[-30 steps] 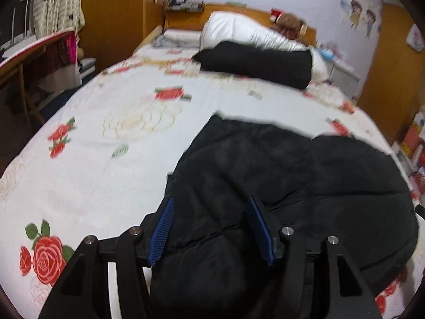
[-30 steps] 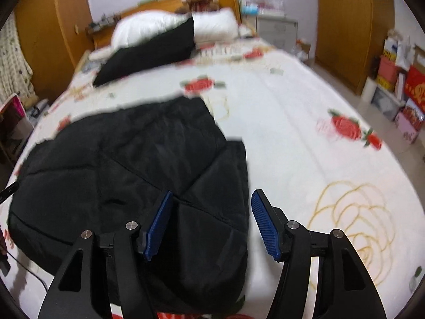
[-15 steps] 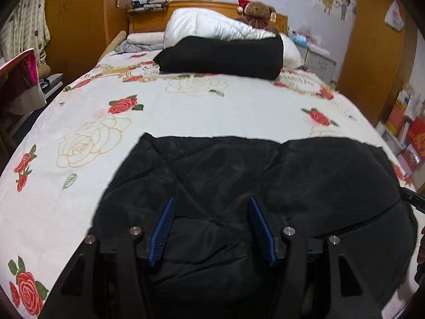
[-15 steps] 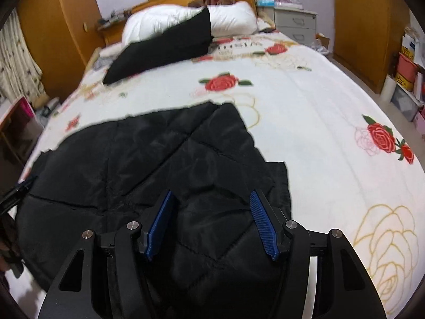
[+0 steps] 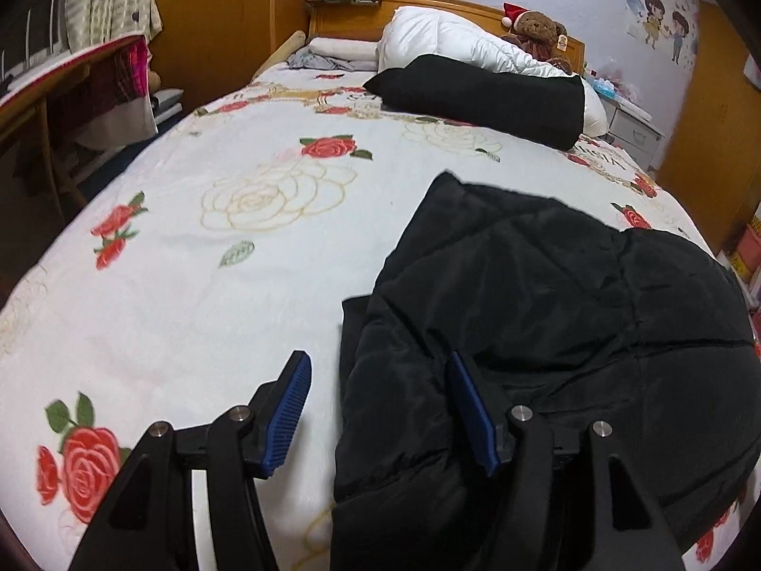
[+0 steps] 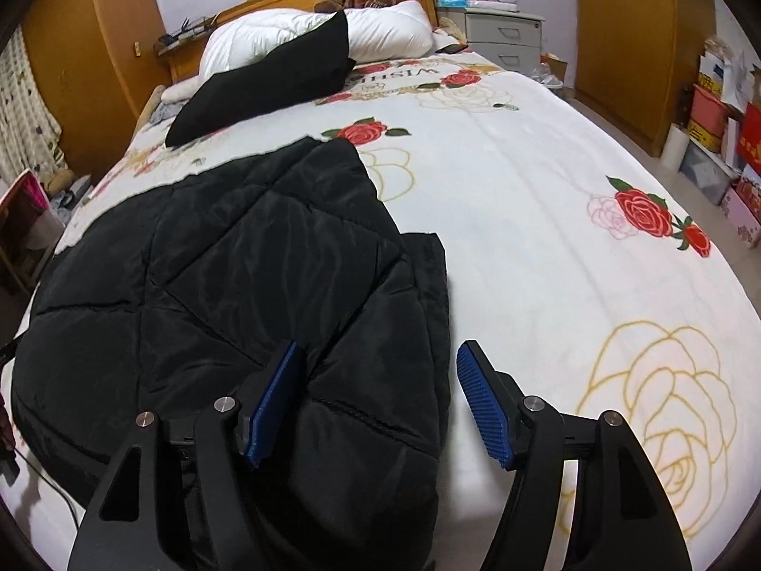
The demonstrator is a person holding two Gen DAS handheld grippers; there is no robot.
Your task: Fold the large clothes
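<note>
A black quilted padded jacket lies partly folded on the floral bedspread; it also shows in the right wrist view. My left gripper is open, straddling the jacket's left edge, with one blue pad over the bedspread and the other over the fabric. My right gripper is open, straddling the jacket's right edge the same way. Neither holds anything.
A folded black garment and a white duvet lie at the head of the bed with a teddy bear. A desk stands at the left, a nightstand and boxes at the right.
Both grippers have shifted outward from above the jacket's middle to its side edges, the left one to the left edge, the right one to the right edge. Both stayed open.
</note>
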